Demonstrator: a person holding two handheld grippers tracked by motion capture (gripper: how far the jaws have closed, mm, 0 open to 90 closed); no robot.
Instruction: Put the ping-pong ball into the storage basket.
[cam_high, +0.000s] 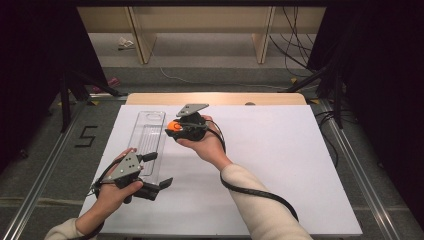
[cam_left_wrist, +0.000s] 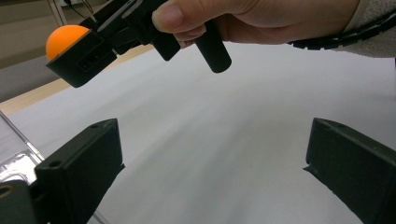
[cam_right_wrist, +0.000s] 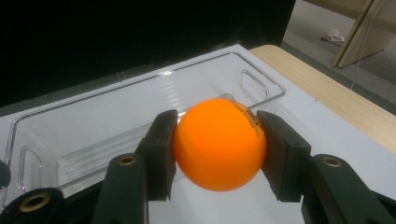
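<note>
Right hand-held gripper (cam_right_wrist: 217, 154) clamps an orange ball (cam_right_wrist: 218, 143) above the table (cam_high: 280, 165); clear tray (cam_right_wrist: 116, 116) just ahead | left hand-held gripper (cam_left_wrist: 212, 168) wide, empty | advice: centre over tray; lower; then release

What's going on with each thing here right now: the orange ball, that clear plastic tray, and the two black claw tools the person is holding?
Orange ball: clamped between two black jaws, held up off the table.
Clear tray: lying flat on the white table, nothing visible in it.
Right gripper: shut on the ball, held beside the tray.
Left gripper: jaws wide open, nothing between them.
</note>
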